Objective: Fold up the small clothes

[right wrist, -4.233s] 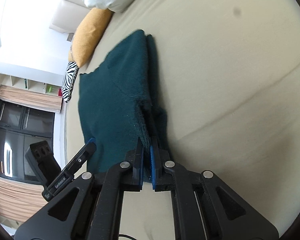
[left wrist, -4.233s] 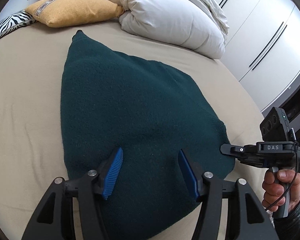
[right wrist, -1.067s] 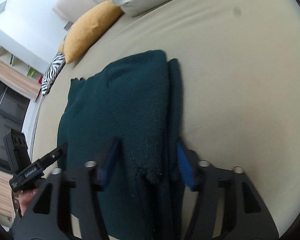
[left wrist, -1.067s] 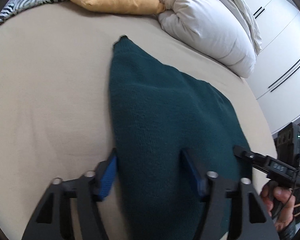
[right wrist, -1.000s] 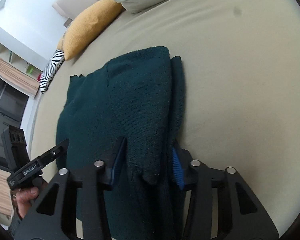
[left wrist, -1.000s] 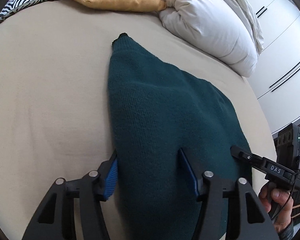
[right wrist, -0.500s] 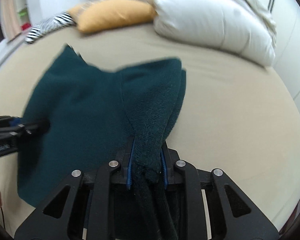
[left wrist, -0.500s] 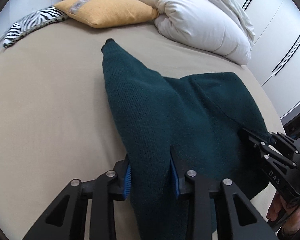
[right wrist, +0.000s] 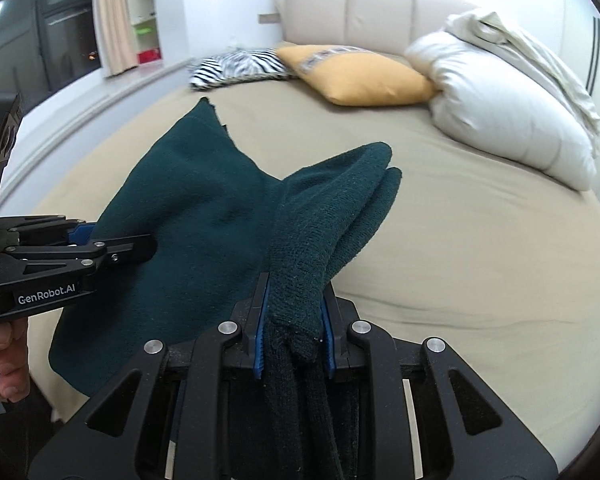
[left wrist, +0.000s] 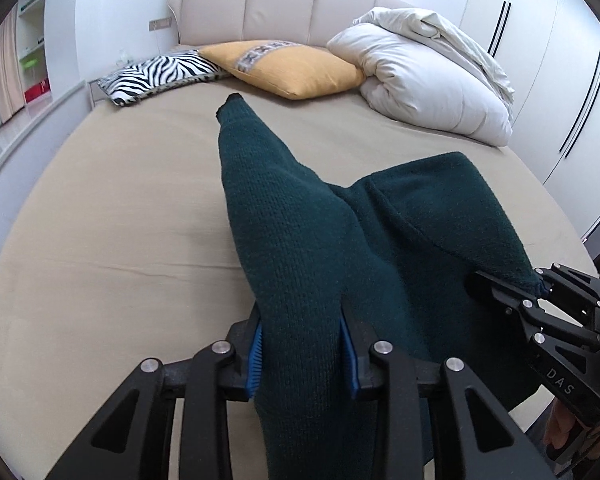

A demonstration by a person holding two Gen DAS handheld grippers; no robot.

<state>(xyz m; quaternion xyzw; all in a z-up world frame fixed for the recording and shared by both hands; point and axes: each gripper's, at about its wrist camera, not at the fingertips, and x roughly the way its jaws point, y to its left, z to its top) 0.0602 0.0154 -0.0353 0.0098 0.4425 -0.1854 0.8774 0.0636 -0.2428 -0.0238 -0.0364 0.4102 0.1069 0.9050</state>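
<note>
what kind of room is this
Most likely a bedroom: a wide bed with a padded headboard, pillows and a bundled duvet, and tall wardrobe doors alongside.

Left claw (left wrist: 302, 350) clamping green sweater (left wrist: 340, 240), right claw (left wrist: 536, 292) seemingly pinching its edge

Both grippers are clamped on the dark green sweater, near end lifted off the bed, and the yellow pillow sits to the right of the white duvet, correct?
Not quite. The yellow pillow sits left of the white duvet, between it and the zebra pillow, as the left wrist view shows. The rest holds: left gripper and right gripper both clamp the dark green sweater, near end lifted off the bed.
</note>
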